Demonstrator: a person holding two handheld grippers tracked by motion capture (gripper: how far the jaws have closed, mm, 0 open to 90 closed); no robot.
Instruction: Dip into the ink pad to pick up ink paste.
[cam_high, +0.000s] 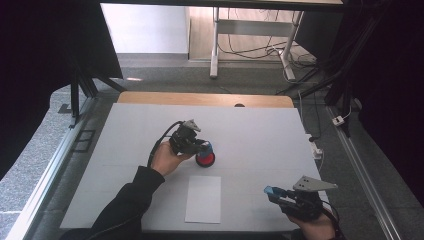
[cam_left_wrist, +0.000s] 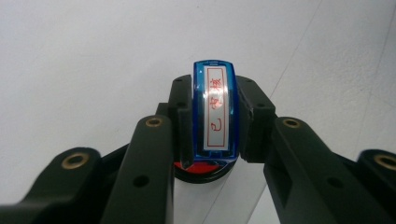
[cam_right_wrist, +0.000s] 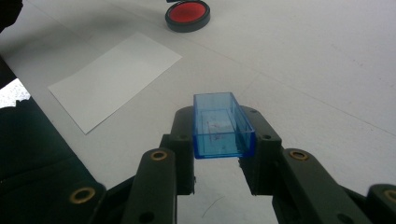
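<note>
My left gripper (cam_high: 204, 148) is shut on a blue stamp (cam_left_wrist: 215, 112) with a white label bearing red characters. The stamp stands just above or on a round red ink pad (cam_high: 205, 160) in a black case near the table's middle; whether it touches the pad I cannot tell. In the left gripper view the ink pad (cam_left_wrist: 203, 169) peeks out below the stamp. My right gripper (cam_high: 270, 191), near the front right edge, is shut on a clear blue rectangular cap (cam_right_wrist: 222, 126), its open side facing up. A white paper sheet (cam_high: 203, 198) lies between the two hands.
The white table top (cam_high: 260, 135) has a wooden strip along its far edge. A dark sleeve (cam_right_wrist: 28, 140) reaches in at the left of the right gripper view. Cables, table legs and black stands are on the floor beyond.
</note>
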